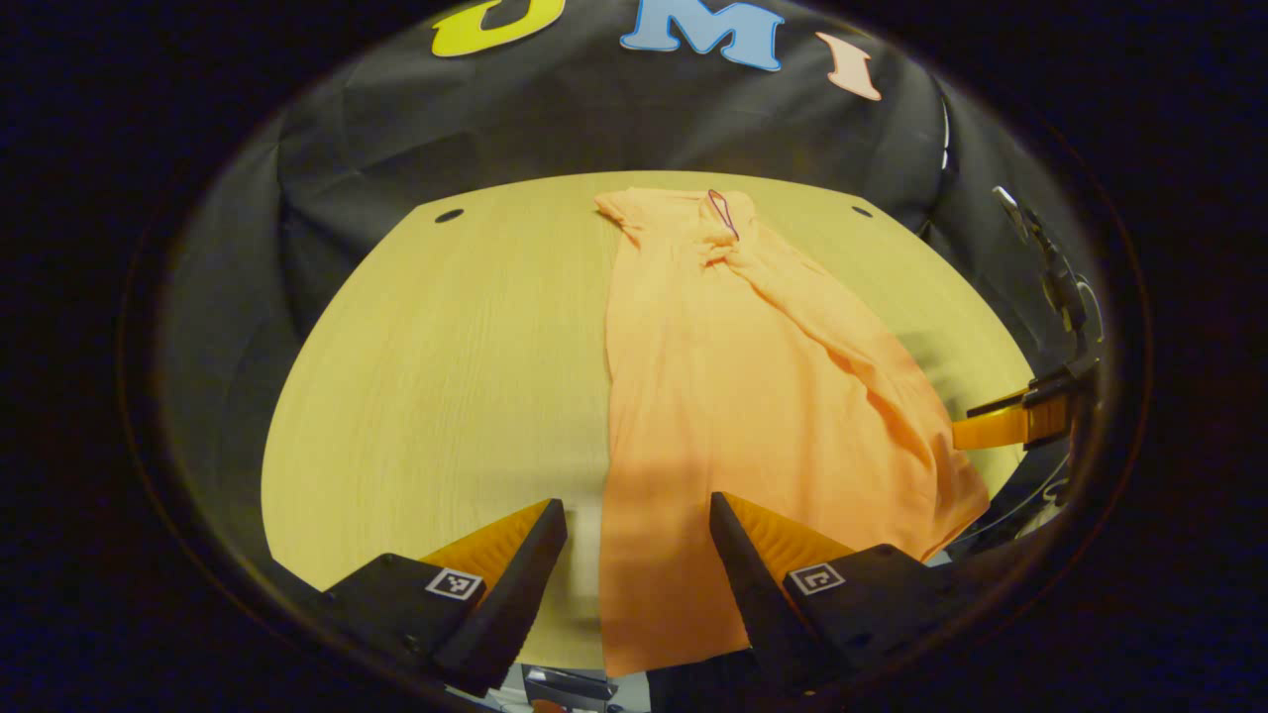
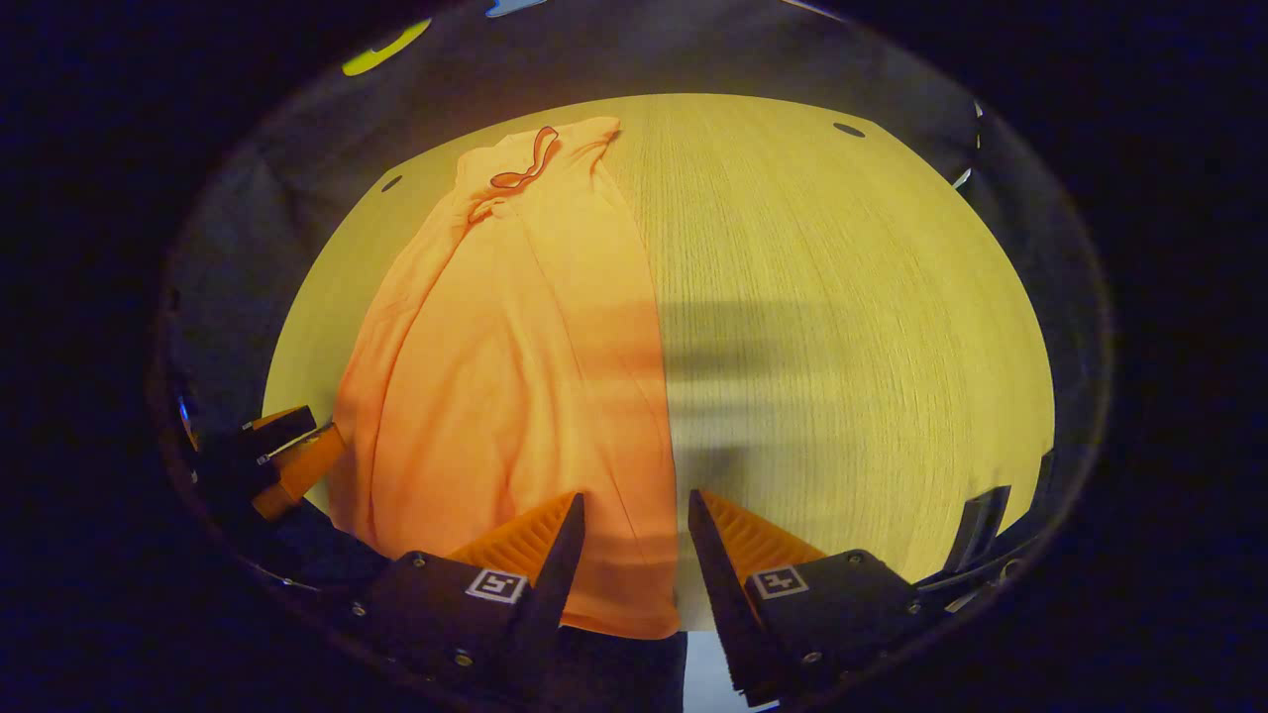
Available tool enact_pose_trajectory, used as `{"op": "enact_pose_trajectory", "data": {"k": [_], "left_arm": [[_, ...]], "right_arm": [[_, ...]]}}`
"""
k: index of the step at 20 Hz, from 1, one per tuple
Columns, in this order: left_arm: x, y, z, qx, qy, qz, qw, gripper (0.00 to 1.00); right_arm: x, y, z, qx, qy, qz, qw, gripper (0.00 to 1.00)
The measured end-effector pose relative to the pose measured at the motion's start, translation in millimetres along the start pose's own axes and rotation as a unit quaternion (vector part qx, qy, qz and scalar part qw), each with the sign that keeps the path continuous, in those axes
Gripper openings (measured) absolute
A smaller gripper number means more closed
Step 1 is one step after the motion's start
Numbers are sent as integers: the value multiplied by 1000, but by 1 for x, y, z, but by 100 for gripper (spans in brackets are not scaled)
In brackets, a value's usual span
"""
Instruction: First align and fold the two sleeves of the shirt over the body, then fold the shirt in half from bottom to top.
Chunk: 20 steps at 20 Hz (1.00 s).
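shirt of thin orange knit fabric [image 1: 753,396] is lying lengthwise on the pale wood-grain table [image 1: 426,366], already narrowed into a long strip with its sleeves looking folded in over the body, so i am judging the bottom-to-top fold to be what is left. in the left gripper view its collar [image 1: 721,213] is sitting at twelve o'clock and its hem is running down to six o'clock, hanging a little over the near table edge. in the right gripper view the shirt [image 2: 515,376] is filling the stretch from eleven o'clock down to six o'clock.

my left gripper [image 1: 639,555] is hovering over the hem's left corner with its jaws standing wide apart and nothing between them but cloth and table below. my right gripper [image 2: 634,540] is hovering over the hem's right corner, jaws likewise apart and empty. each gripper is also showing at the edge of the other's view.

i am judging the cloth to be light, limp and a bit slippery, sagging wherever it is unsupported. i am thinking of pinching both layers at the two hem corners, level with each other, so the fold is travelling evenly toward the collar.
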<state>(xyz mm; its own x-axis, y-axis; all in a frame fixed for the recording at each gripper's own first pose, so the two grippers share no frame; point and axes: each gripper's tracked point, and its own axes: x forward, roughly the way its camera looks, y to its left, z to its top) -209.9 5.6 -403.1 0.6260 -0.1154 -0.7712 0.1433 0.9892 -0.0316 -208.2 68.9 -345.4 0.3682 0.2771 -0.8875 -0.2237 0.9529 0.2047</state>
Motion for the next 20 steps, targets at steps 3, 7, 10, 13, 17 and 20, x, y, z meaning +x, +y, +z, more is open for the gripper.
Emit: {"op": "enact_pose_trajectory", "data": {"k": [3,7,10,13,17,20], "left_arm": [[5,3,-20,9,22,3,1000,97],[9,5,-20,23,22,4,999,95],[11,4,-18,27,22,4,999,92],[14,3,-16,31,22,2,999,96],[15,-3,-13,43,20,-6,999,98],[19,-15,-11,68,20,-22,997,71]], "right_arm": [[2,-3,-6,-5,14,-9,1000,68],[7,-6,-13,-12,30,-21,999,68],[9,-5,-13,-24,37,-31,999,67],[10,-5,-15,-54,48,-52,996,68],[12,-3,-12,-68,60,-59,994,68],[12,-4,-9,-61,60,-60,994,57]]}}
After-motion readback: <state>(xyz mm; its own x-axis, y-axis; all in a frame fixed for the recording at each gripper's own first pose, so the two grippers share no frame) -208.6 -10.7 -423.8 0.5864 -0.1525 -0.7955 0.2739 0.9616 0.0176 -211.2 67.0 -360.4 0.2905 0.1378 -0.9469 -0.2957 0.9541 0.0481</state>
